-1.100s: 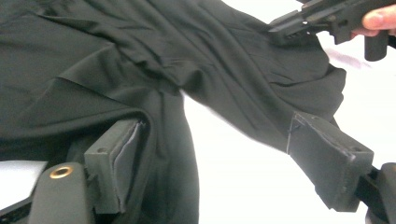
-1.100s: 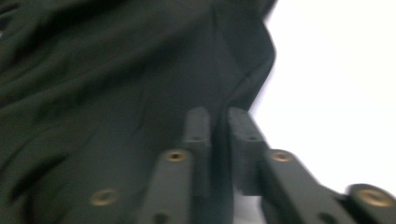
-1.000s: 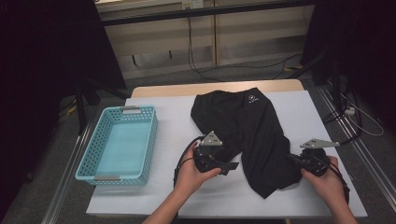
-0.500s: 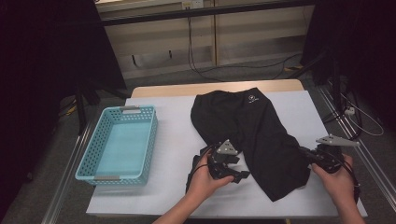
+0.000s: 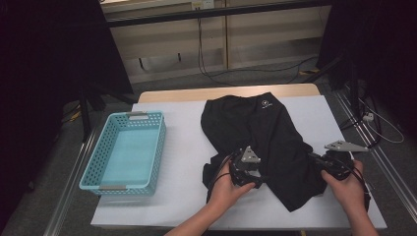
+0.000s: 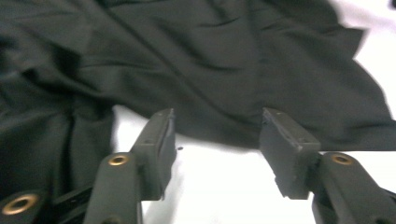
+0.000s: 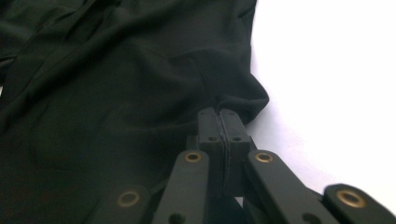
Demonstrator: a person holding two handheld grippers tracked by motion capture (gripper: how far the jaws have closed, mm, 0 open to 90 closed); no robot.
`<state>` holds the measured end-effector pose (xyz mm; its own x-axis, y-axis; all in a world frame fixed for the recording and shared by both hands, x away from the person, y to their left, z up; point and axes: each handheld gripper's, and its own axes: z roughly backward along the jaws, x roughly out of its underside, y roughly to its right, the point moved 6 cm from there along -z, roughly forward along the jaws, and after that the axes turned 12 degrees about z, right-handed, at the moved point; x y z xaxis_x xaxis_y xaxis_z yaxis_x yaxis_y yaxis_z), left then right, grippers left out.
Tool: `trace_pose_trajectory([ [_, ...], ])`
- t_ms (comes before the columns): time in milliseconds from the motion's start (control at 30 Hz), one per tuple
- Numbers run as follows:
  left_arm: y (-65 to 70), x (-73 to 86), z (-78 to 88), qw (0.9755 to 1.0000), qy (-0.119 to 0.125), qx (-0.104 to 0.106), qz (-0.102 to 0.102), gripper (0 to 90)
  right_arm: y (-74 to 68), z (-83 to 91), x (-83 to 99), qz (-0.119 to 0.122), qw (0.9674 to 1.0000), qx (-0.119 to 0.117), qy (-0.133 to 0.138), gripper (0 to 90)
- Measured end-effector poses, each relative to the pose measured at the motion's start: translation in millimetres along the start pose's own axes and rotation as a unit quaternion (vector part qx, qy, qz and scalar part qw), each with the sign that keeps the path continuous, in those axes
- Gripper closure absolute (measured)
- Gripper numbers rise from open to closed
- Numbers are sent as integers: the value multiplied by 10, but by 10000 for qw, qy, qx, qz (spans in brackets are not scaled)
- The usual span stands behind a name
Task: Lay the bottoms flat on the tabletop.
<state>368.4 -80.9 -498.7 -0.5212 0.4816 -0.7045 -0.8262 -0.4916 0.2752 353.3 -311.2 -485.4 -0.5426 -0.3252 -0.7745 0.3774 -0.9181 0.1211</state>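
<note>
Jaws of left gripper (image 6: 215,140) half apart, just been closing at hem of black garment (image 5: 265,142), no cloth between them yet. Right gripper (image 7: 218,122) clamped on garment's edge. Garment flat on white table (image 5: 182,147). Risk: closing short, pinching nothing.

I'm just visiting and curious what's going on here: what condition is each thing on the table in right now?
Black garment: crumpled, spread on the table, not folded.
Blue basket: empty, upright, apart from the garment.
Left gripper: fingers apart, just been closing, at the garment's edge, not pressing on it.
Right gripper: fingers shut on the garment's edge.
Table: white top, bearing the garment and basket.
</note>
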Motion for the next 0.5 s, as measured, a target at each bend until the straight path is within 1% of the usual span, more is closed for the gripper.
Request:
trace_pose_trajectory([
  [33, -11, 6, -19, 10000, -9, -16, -18, 494, 0, 0, 0, 0, 10000, 0, 0, 891],
  [67, -25, 8, -39, 10000, 9, -24, -37, 526, -25, -10, -1, 0, 10000, -62, -18, 891],
  [100, -25, 8, -39, 10000, 9, -24, -37, 539, -25, -10, -1, 0, 10000, -62, -18, 891],
  [167, -32, -7, -43, 9999, 7, 123, 97, 555, -40, -13, -1, 18, 10000, -69, -59, 890],
  [200, -37, -10, -41, 9998, -21, 123, 152, 606, -46, -10, -5, 25, 10000, -78, -54, 890],
  [233, -45, -12, -44, 9999, -42, 81, 92, 648, -52, -5, -11, 36, 9999, -84, -46, 890],
  [300, -52, -19, -52, 9999, -35, 46, 86, 724, -63, 4, -23, 9, 9999, -114, 8, 891],
  [367, -53, -19, -54, 9997, -91, 103, 200, 802, -65, 16, -30, 1, 9999, -106, 55, 891],
  [400, -50, -22, -61, 9995, -93, 169, 267, 827, -66, 21, -30, -28, 9999, -116, 75, 891],
  [433, -54, -20, -61, 9993, -130, 193, 304, 858, -65, 26, -29, -50, 9999, -136, 94, 891],
  [467, -49, -24, -66, 9990, -153, 261, 338, 888, -65, 29, -26, -47, 9998, -144, 97, 891],
  [500, -52, -25, -63, 9989, -188, 261, 349, 900, -63, 33, -23, -49, 9998, -139, 100, 891],
])
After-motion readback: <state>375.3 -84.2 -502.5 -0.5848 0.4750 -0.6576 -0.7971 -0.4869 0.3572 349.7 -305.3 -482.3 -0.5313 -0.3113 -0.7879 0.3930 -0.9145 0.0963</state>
